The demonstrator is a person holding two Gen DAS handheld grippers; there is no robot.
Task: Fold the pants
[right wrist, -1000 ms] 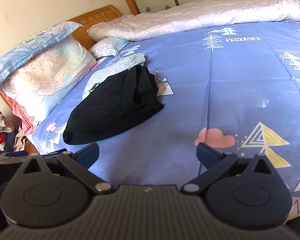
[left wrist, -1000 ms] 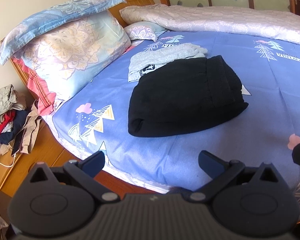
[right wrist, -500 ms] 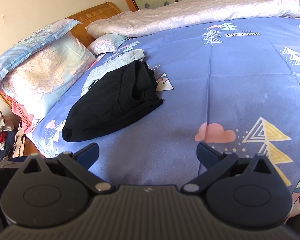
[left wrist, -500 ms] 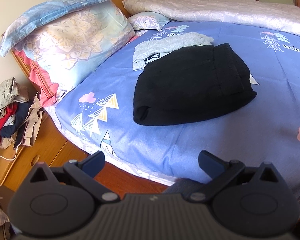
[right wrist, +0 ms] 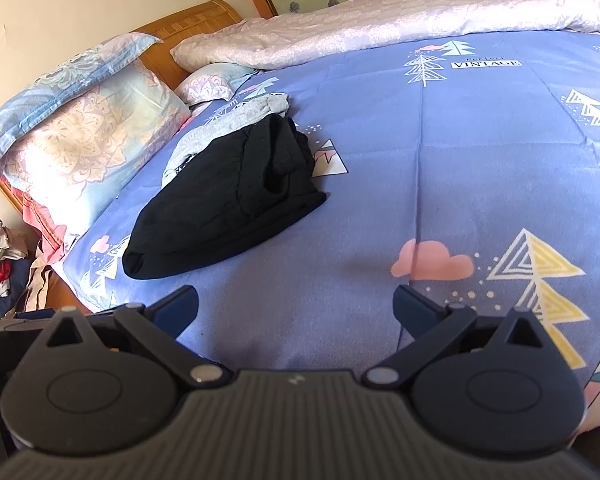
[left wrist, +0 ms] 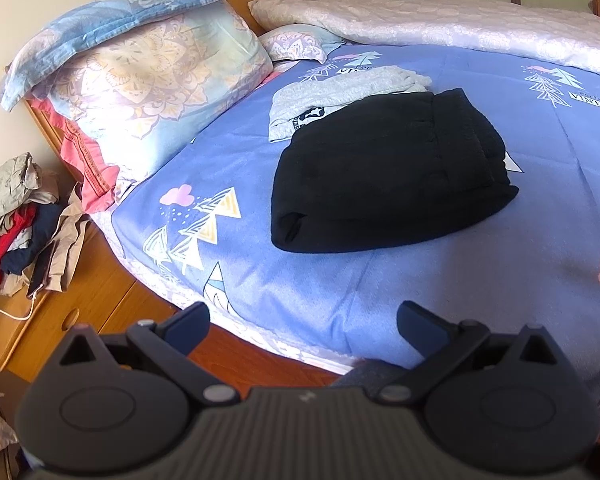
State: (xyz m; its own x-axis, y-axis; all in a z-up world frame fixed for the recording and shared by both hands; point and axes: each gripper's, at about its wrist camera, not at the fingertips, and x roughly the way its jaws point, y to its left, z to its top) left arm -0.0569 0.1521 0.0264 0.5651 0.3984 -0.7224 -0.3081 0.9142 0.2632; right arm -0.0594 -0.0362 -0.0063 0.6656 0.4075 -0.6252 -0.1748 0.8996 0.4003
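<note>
We judge the black pants (left wrist: 388, 172) folded; left hand-held gripper (left wrist: 302, 322) and right hand-held gripper (right wrist: 296, 302) hang spread, empty, short of them, nothing left but withdrawing.

We see our left gripper (left wrist: 302, 322) as a dark grey, ribbed body with two round housings at seven and five o'clock, each topped by a triangular cut-out. Silver screws pin the black linkage arms, which end in dark blue fingers (left wrist: 186, 322). Our right gripper (right wrist: 294, 306) has the same build, with a small pale mark on the ribbing.
</note>
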